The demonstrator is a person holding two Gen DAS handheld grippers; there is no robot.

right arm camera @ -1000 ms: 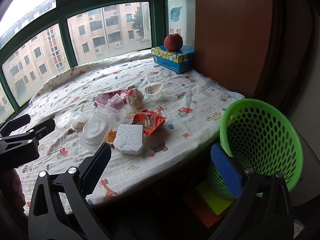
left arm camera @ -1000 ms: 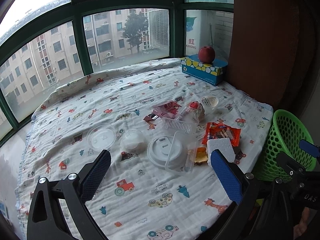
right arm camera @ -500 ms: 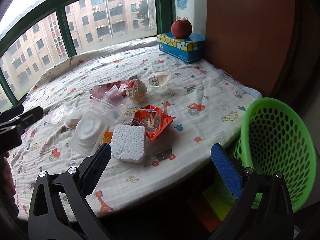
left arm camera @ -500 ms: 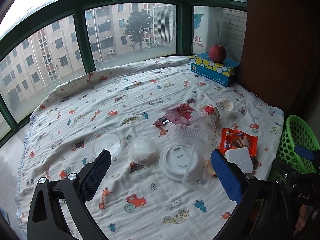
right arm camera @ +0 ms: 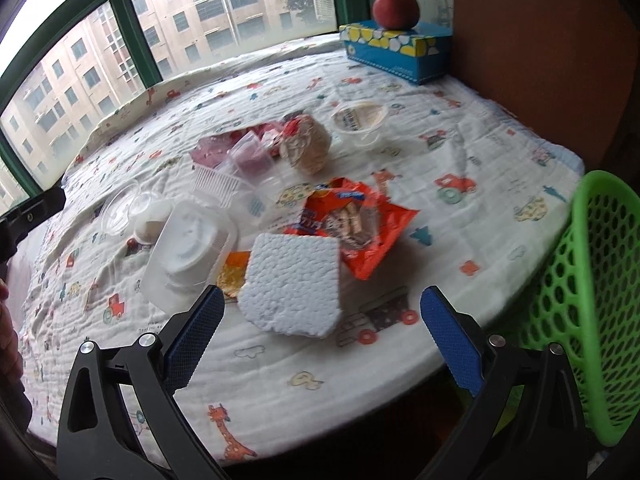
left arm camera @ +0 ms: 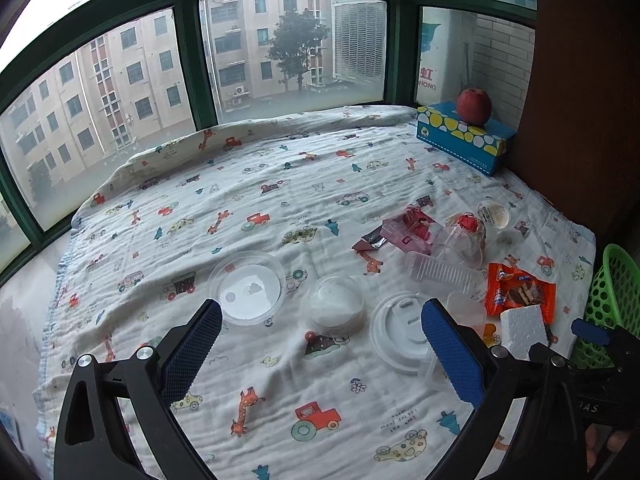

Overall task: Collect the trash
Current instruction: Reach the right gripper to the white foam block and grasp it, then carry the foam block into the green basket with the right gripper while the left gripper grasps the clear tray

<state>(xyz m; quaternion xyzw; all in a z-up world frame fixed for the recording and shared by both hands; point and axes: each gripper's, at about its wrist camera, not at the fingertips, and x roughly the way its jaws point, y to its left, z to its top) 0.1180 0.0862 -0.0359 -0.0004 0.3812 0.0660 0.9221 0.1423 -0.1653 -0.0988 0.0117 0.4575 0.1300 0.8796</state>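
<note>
Green basket [right arm camera: 592,280] cut off by right edge.

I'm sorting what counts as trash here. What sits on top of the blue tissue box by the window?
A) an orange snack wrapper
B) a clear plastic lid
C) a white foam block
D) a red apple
D: the red apple rests on the blue tissue box at the far corner, while the foam block and orange snack wrapper lie on the cloth nearer the camera.

my left gripper [left arm camera: 320,344]: black frame, blue textured pads, silver screws | my right gripper [right arm camera: 318,332]: same black frame, blue pads, silver screws | white lettering on right gripper's body, seen from left wrist
</note>
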